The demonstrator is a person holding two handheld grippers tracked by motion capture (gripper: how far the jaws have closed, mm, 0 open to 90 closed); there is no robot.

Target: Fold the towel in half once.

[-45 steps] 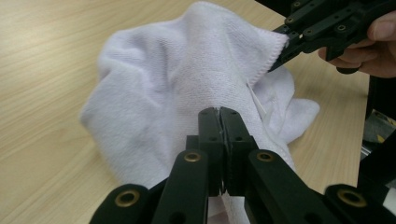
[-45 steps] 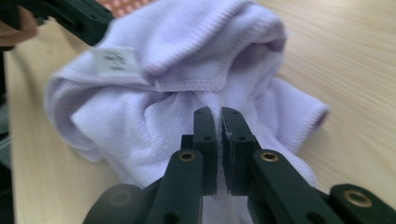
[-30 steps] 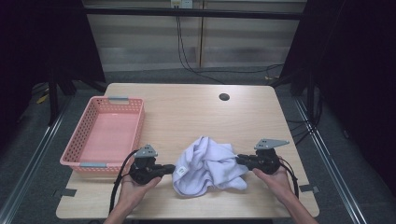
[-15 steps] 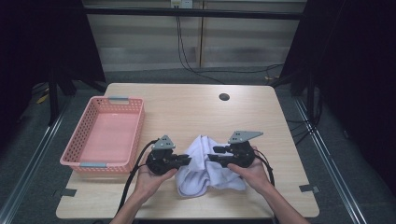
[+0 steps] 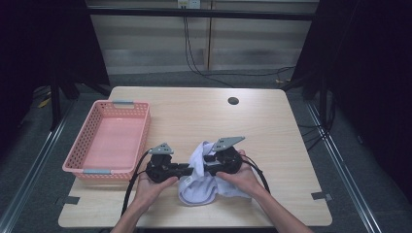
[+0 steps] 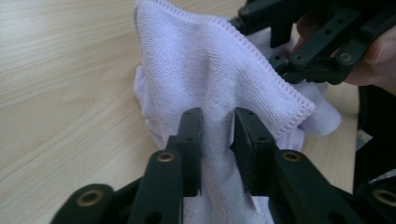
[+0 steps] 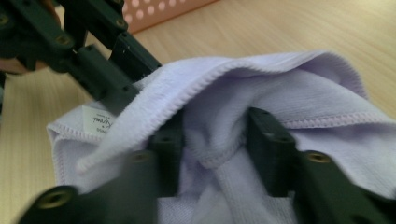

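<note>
The left gripper (image 6: 217, 140) has a fold of the pale lilac towel (image 5: 201, 182) between its jaws, which have just been opening. The right gripper (image 7: 215, 140) has just been closing on a bunched fold. Both meet over the towel at the table's (image 5: 194, 107) near edge — pink basket (image 5: 109, 141) to the left.

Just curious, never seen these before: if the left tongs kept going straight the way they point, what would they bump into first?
Probably the other tool: the left tongs already have the lilac towel between them, and the right tongs sit just beyond it.
</note>
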